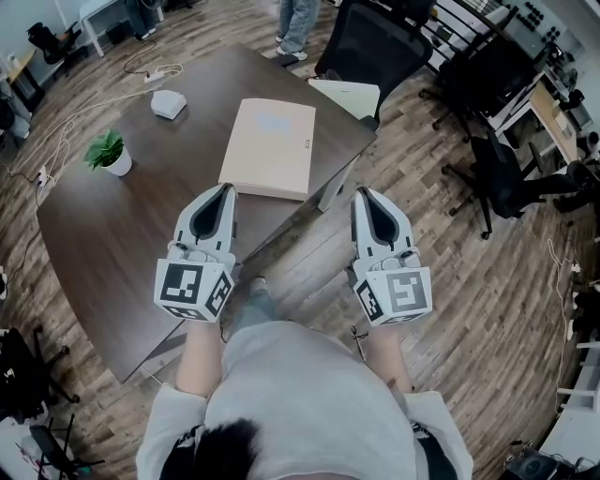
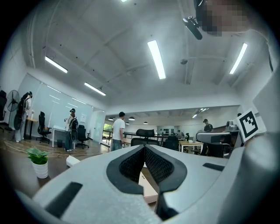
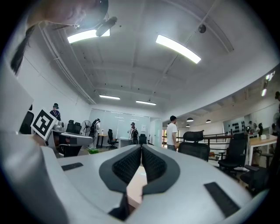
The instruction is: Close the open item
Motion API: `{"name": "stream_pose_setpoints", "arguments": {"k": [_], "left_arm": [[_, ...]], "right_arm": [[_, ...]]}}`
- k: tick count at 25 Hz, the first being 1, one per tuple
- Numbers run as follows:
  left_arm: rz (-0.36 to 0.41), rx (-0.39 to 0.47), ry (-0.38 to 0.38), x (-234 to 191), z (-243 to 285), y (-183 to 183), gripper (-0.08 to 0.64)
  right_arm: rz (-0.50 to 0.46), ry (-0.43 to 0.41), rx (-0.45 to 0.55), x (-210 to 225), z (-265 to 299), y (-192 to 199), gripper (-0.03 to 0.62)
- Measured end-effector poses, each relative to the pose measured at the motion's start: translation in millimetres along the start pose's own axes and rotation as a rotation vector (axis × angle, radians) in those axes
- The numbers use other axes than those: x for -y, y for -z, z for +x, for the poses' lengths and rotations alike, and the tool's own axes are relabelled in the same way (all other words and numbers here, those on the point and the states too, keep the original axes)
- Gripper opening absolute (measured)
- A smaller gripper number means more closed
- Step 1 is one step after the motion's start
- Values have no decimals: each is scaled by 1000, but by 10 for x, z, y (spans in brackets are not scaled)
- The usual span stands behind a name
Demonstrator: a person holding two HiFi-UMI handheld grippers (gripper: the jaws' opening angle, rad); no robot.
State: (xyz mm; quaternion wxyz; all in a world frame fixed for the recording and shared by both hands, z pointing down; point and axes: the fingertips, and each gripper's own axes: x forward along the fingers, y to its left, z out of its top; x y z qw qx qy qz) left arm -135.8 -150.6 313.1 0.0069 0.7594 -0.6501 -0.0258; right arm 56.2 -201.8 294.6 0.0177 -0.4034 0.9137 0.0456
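one box [image 1: 270,145] — one plant [image 1: 109,150] — two grippers [image 1: 228,188] [image 1: 364,193]

Before you, dark table [image 1: 141,262], plant [image 1: 110,153] at its left edge, white puck [image 1: 169,104] farther back, black chair [image 1: 375,47] beyond, someone's legs [image 1: 298,23] past it.

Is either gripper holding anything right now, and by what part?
Nothing is held. The left gripper and the right gripper both have jaws shut with nothing between them; the flat beige box lies untouched on the table.

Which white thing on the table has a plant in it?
The white pot near the table's left edge, with green leaves. The other white thing, farther back, is bare.
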Motion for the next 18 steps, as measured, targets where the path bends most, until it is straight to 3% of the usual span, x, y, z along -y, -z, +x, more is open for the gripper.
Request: {"name": "stream_pose_setpoints", "arguments": {"k": [18], "left_arm": [[-15,21,-6,54,-51,-42,10]], "right_arm": [[-18,1,16,17,-84,-64,14]]}}
